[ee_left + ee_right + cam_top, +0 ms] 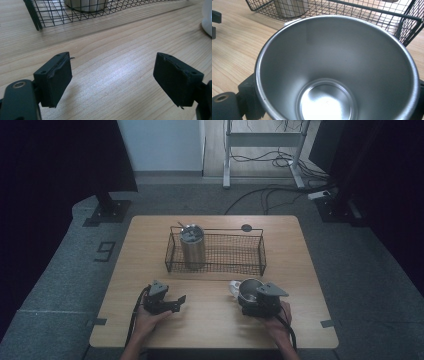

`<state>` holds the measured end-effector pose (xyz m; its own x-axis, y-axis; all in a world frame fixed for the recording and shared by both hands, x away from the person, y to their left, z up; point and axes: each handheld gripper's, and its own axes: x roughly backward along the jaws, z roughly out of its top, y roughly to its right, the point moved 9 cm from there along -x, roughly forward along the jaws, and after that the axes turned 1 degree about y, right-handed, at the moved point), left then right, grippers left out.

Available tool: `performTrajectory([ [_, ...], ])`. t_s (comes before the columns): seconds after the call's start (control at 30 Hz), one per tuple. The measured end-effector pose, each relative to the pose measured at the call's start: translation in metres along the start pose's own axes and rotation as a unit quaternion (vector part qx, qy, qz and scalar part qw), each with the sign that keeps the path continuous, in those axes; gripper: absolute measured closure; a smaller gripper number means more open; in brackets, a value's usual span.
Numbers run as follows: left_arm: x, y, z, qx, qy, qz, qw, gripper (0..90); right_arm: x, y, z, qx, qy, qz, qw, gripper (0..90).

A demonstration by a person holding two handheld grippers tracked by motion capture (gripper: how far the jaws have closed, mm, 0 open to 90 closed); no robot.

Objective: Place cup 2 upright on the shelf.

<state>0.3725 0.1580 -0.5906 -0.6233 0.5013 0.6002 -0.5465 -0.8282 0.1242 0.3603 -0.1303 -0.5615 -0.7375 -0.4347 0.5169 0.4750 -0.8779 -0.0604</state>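
A bare steel cup (337, 65) stands on the wooden table (210, 320) at the front right, empty inside. My right gripper (254, 301) is shut on it, with one black finger (247, 97) pressed against the cup's left wall. In the high view the cup (248, 289) sits just ahead of the right hand. My left gripper (179, 301) rests low at the front left. Its jaws (110, 67) stand apart over bare wood with nothing between them.
A black wire basket (239, 251) lies across the middle of the table, with a tall steel tumbler (192, 246) upright in its left end. A white object (233, 287) touches the cup's left side. A small dark disc (246, 227) sits behind the basket.
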Motion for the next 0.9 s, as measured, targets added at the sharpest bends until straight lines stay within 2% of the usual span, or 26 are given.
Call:
performTrajectory([
  [0.57,0.002,-0.003,0.000,0.009,0.003,0.000,1.0000,15.7,0.020,-0.002,0.021,-0.003,0.030,0.012,0.9995,7.1],
  [0.9,0.003,-0.003,0.000,0.011,0.004,-0.002,0.9999,15.8,0.025,0.000,0.032,-0.008,0.039,0.020,0.9990,7.1],
])
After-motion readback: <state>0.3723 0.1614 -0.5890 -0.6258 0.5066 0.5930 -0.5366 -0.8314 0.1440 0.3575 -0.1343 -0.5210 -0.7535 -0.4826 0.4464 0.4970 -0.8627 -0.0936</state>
